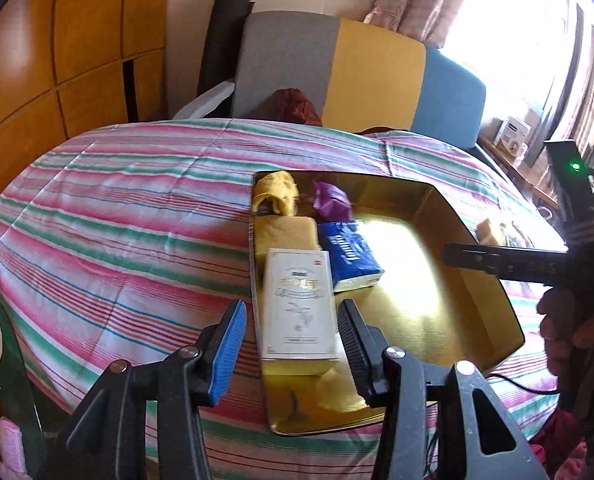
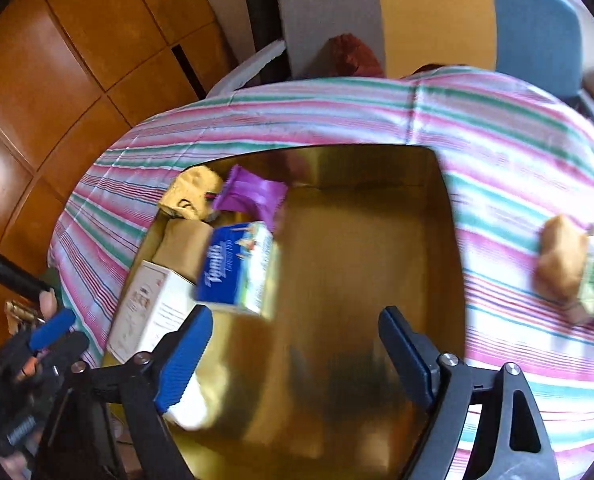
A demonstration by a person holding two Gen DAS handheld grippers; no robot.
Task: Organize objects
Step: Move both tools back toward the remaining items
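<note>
Left claw (image 1: 293, 344) angled downward, jaws partly apart, pads touching nothing. Right claw (image 2: 293, 356) angled downward, jaws wide, nothing between them.

A bed (image 1: 117, 208) with a pink, green and white striped cover carries 1 gold tray (image 1: 449, 216); near the tray's side lie a tan bundle (image 2: 561, 264) and small packets.

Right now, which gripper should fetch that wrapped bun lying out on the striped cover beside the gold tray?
Right gripper, probably: it is open and empty, and the bun lies on its side of the tray. The left gripper straddles the white box.
</note>
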